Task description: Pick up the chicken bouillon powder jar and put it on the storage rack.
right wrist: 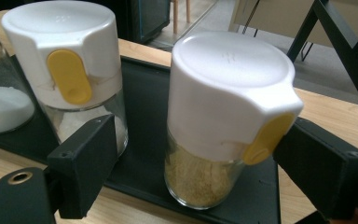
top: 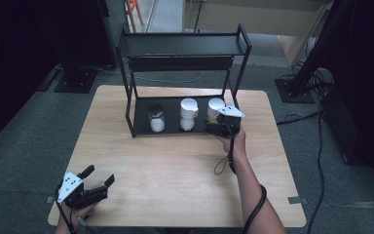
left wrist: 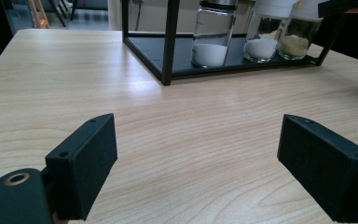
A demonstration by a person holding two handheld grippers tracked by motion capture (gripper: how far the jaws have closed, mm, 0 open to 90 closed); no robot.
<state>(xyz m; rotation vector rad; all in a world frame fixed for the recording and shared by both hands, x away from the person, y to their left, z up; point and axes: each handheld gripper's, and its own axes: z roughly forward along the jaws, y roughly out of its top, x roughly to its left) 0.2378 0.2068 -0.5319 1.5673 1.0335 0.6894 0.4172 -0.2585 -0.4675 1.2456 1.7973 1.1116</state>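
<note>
a glass jar (right wrist: 223, 140) of tan powder with a white cap and yellow tab stands at the right end of the black rack's (top: 141, 127) lower shelf, between the wide-apart jaws of the right gripper (right wrist: 200, 172), and neither jaw visibly presses it. just beside it stands a second white-capped jar (right wrist: 70, 70) of white grains, and further left a dark-lidded jar (top: 156, 118). the left gripper (top: 97, 180) sits near the wooden table's (top: 175, 170) front left corner, well apart from the rack, jaws spread wide around nothing.
</note>
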